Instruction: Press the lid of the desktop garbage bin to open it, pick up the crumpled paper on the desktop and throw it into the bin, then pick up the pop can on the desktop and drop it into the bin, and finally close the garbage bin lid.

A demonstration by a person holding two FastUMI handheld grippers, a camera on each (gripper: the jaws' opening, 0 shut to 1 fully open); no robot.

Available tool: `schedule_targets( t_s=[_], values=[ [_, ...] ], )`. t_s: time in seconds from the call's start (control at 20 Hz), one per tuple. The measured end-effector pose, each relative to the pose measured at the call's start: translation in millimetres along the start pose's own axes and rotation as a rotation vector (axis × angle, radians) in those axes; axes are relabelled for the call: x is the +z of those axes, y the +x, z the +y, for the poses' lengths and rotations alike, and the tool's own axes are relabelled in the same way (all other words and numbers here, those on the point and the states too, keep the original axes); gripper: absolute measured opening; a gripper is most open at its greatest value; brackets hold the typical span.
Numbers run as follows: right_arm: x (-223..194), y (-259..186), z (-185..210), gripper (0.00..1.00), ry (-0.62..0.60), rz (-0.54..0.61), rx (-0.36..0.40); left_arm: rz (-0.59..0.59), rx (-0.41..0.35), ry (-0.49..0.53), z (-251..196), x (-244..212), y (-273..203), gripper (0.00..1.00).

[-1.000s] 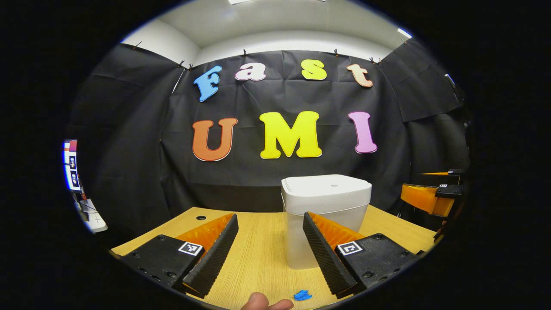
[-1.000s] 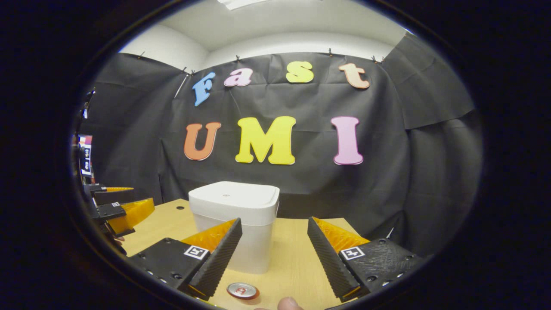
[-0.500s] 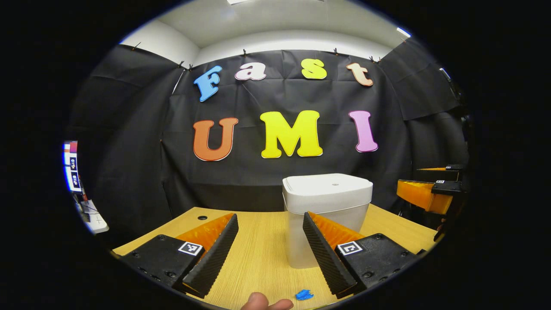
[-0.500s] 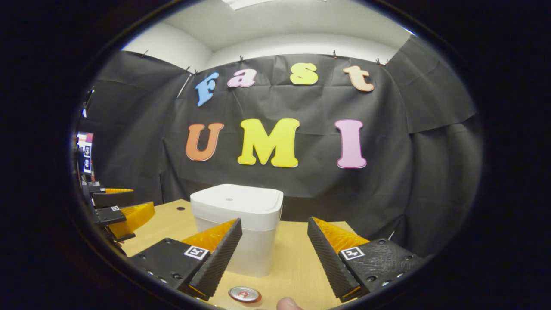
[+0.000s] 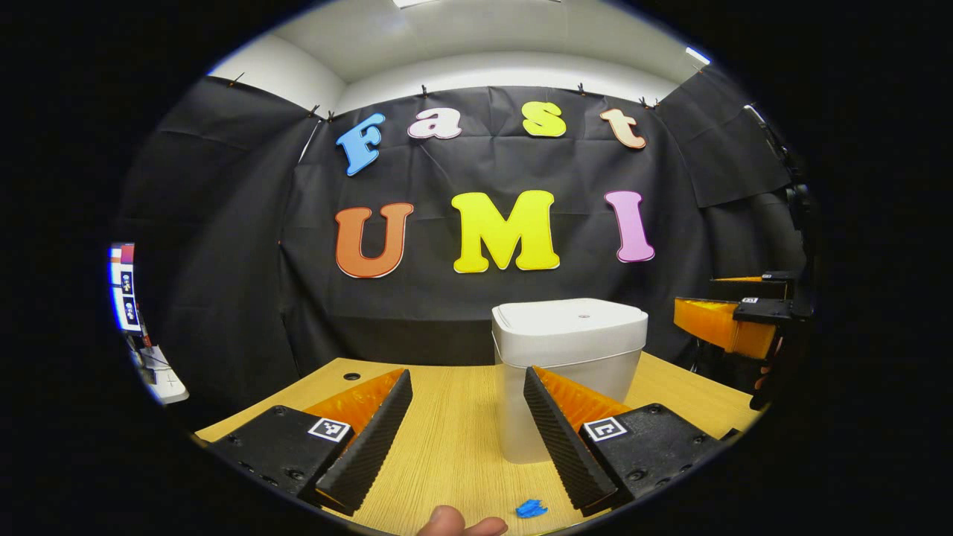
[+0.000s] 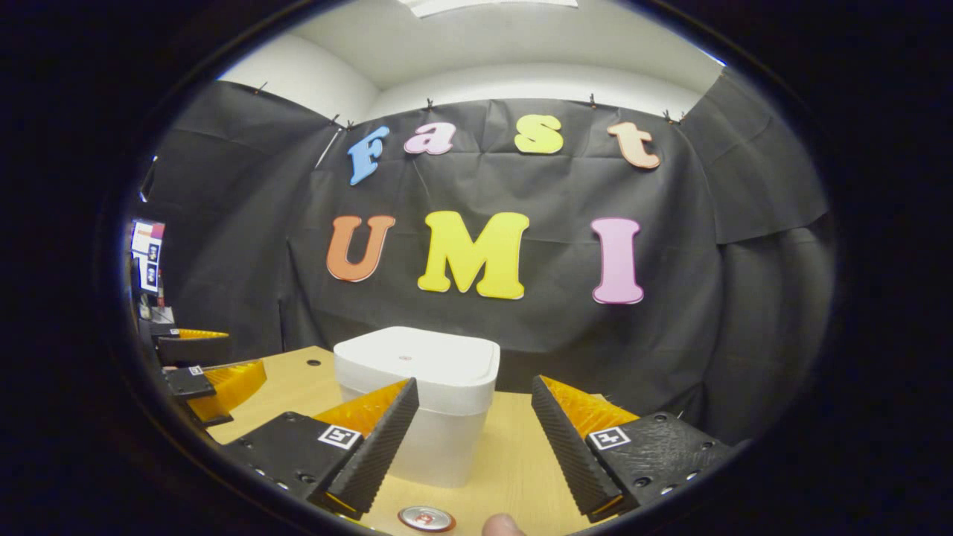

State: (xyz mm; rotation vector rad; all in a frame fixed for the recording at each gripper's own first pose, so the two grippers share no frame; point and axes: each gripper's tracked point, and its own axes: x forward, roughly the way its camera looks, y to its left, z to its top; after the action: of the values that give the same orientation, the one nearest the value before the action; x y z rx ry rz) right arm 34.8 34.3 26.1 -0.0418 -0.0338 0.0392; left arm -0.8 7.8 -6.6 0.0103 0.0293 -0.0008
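A white garbage bin (image 5: 569, 372) (image 6: 417, 406) stands on the wooden table (image 5: 447, 439), its lid (image 5: 569, 321) closed flat. My left gripper (image 5: 467, 439) is open, held short of the bin with nothing between its fingers. A small crumpled blue paper (image 5: 530, 509) lies on the table just below it. My right gripper (image 6: 475, 445) is also open and empty, facing the bin from the other side. The pop can (image 6: 425, 518) stands upright below it, top showing. In the left gripper view the right gripper (image 5: 726, 324) is at the far right; in the right gripper view the left gripper (image 6: 205, 372) is at the far left.
A fingertip (image 5: 458, 522) (image 6: 500, 525) pokes into the bottom of each view. The table has a small cable hole (image 5: 351, 377) near its back left corner. Black cloth walls close the booth behind and beside the table.
The right gripper has risen and moved in toward the bin, which sits lower and larger in its view. The left gripper has barely shifted.
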Motion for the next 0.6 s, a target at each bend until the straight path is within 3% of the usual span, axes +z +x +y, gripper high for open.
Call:
schedule_targets(
  t_s=[0.1,0.3,0.35,0.4,0.45,0.55,0.6],
  values=[
    [7.6,8.7,2.2,0.89,0.003,-0.001,0.005,-0.005,0.002,0.006,-0.5,0.4,0.6,0.98],
    [11.5,32.4,3.8,0.66,-0.007,0.000,-0.016,-0.002,-0.015,0.009,-3.6,-3.8,-0.3,0.98],
    [10.2,38.5,7.0,0.50,-0.011,0.009,-0.009,-0.004,-0.021,0.005,-4.2,-4.0,-0.8,0.98],
    [6.7,44.1,12.4,0.44,-0.006,0.021,0.002,-0.004,-0.026,-0.002,-3.1,-5.2,-1.3,0.98],
    [4.5,50.5,16.2,0.30,-0.001,0.033,0.012,-0.002,-0.029,-0.008,-2.6,-6.8,-0.7,0.98],
    [0.4,64.6,23.1,0.30,0.003,0.049,0.017,0.002,-0.027,-0.010,0.9,-8.7,1.9,0.98],
    [2.5,63.3,27.7,0.18,0.014,0.054,0.042,0.003,-0.023,-0.009,2.7,-10.5,1.1,0.98]
  ],
)
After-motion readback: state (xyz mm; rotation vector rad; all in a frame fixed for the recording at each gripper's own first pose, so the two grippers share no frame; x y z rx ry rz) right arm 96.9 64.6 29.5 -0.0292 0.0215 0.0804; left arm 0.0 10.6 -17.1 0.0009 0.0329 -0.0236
